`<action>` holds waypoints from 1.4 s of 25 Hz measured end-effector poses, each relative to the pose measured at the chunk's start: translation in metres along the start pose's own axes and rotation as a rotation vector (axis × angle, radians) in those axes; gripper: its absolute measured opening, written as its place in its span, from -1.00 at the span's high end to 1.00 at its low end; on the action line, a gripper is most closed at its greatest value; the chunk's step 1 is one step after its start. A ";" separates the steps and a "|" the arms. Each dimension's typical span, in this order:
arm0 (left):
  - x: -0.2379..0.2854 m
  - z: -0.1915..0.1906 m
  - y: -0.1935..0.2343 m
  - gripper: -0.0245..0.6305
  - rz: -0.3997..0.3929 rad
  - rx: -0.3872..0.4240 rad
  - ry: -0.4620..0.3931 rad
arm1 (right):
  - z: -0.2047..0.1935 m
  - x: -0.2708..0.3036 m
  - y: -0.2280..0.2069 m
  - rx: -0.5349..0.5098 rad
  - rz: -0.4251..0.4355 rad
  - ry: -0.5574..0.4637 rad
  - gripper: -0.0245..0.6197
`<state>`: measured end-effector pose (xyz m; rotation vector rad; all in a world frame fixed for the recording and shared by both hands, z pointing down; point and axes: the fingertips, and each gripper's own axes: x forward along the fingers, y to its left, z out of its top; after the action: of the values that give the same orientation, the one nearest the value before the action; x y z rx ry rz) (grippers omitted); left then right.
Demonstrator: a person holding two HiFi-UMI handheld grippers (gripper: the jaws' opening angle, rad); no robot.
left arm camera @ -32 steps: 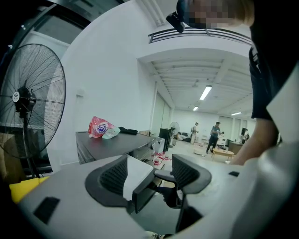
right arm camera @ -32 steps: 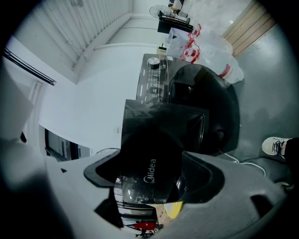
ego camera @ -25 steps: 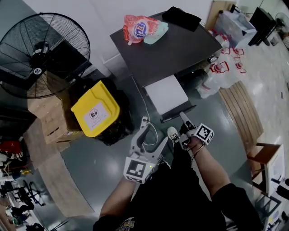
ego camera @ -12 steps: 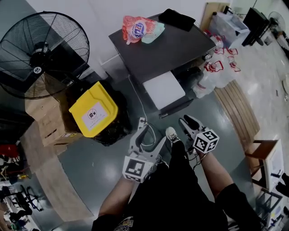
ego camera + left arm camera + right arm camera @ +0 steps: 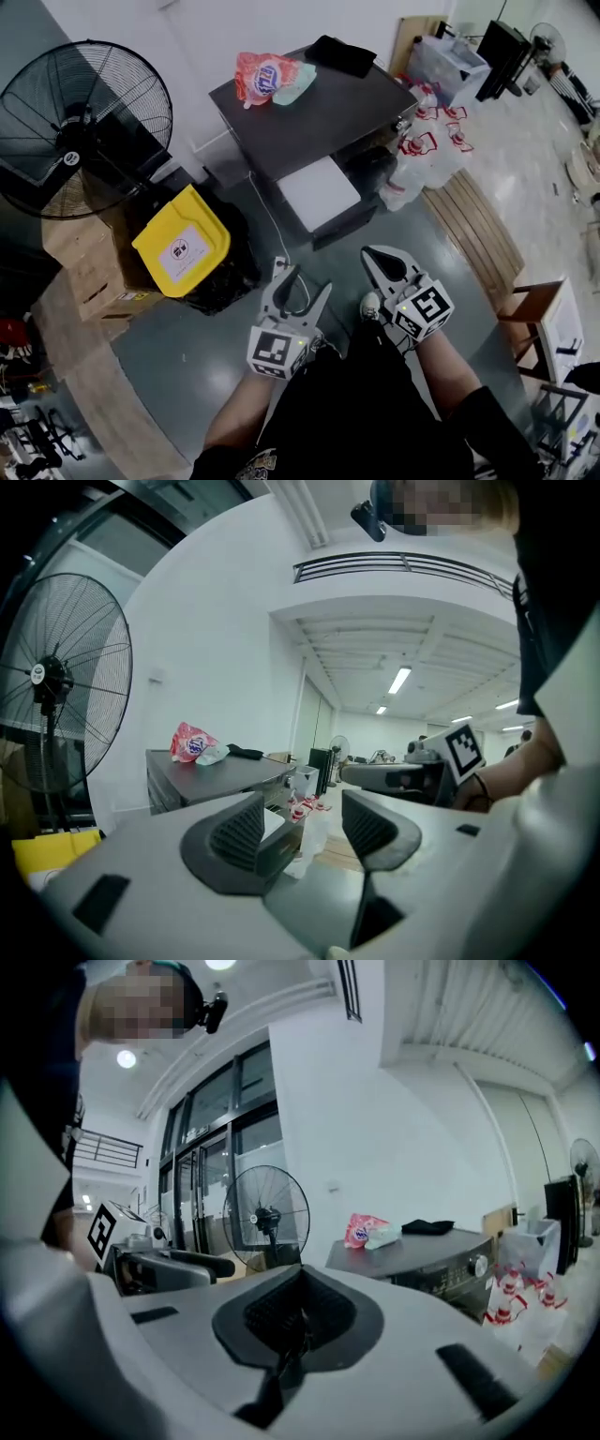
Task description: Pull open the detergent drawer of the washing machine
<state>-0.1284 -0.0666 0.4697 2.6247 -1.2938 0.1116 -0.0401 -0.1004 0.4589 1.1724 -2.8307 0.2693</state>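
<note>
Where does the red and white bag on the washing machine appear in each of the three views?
Head view: the red and white bag lies top centre, on the washing machine.
Left gripper view: left of centre, at mid height.
Right gripper view: right of centre, at mid height.
Shared landmark: the large black fan, left of the bag in every view.

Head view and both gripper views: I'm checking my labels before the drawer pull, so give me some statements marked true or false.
1. The left tool's jaws stand apart, empty. True.
2. The right tool is open. False: its jaws are together, holding nothing.
3. A red pouch lies on the washing machine's top. True.
4. The fan stands right of the washing machine in the head view. False: it stands to its left.
5. A tool touches the washing machine. False: both are held short of it.
</note>
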 end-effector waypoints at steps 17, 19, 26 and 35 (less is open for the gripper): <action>-0.005 -0.001 -0.120 0.91 0.220 0.028 -0.011 | 0.044 -0.121 0.019 -0.162 0.199 -0.045 0.91; -0.011 -0.005 -0.143 0.91 0.237 0.029 -0.017 | 0.038 -0.140 0.022 -0.163 0.229 -0.038 0.91; -0.026 -0.014 -0.197 0.90 0.314 0.036 -0.017 | 0.022 -0.181 0.031 -0.133 0.326 -0.017 0.91; -0.024 -0.007 -0.213 0.90 0.349 0.076 -0.017 | 0.025 -0.195 0.029 -0.130 0.363 -0.032 0.91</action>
<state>0.0262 0.0794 0.4392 2.4362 -1.7748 0.1957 0.0781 0.0506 0.4058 0.6403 -3.0203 0.0819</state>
